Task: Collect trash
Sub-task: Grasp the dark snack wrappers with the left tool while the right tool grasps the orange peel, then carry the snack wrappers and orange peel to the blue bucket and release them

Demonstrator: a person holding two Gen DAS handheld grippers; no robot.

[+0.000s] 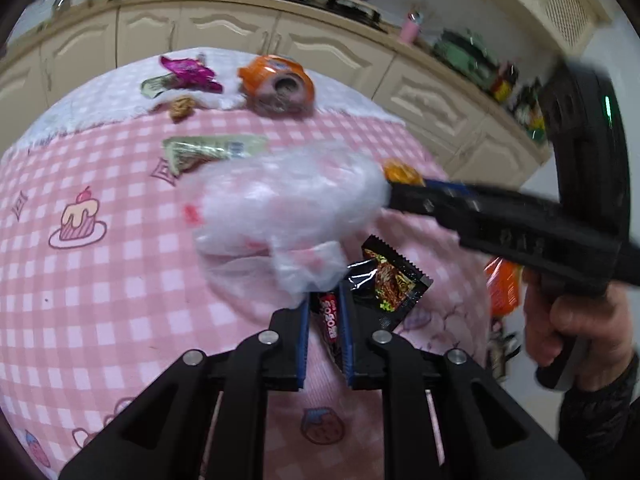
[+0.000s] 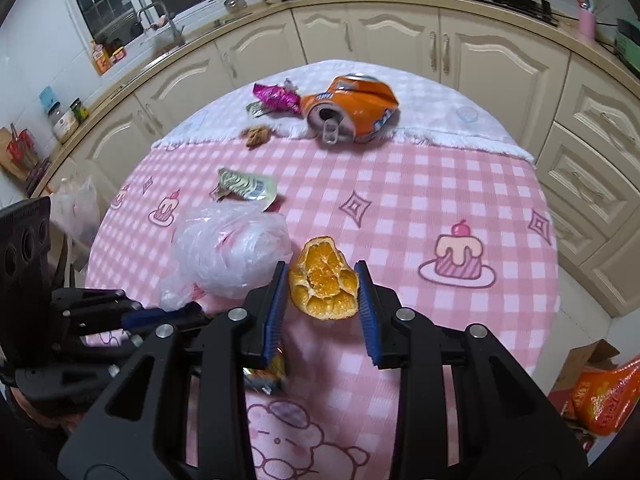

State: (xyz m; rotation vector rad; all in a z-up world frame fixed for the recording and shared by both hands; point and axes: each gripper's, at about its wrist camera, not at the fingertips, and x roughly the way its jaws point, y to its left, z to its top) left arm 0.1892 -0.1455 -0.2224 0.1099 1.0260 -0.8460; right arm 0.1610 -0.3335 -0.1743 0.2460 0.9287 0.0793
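Kitchen counter (image 2: 400,200) under a pink checked cloth, strewn with trash.
Left gripper (image 1: 326,308): fingers clamped on a black-and-red wrapper (image 1: 330,320), just beside a clear plastic bag (image 1: 280,208). Right gripper (image 2: 322,300): fingers clamped on an orange peel (image 2: 324,280). Crushed orange can (image 2: 356,108), purple wrapper (image 2: 276,96) and green wrapper (image 2: 248,188) lie farther back.

Table (image 2: 460,184): wearing a pink checked cloth with a white strip at its far edge.
Crushed orange can (image 2: 352,110): lying on that strip.
Purple wrapper (image 2: 276,98): lying just left of the can.
Brown crumb (image 2: 256,135): sitting nearer, left of the can.
Green wrapper (image 2: 248,189): lying nearer still.
Black sachet (image 1: 390,284): lying at the near side, well apart from the can.
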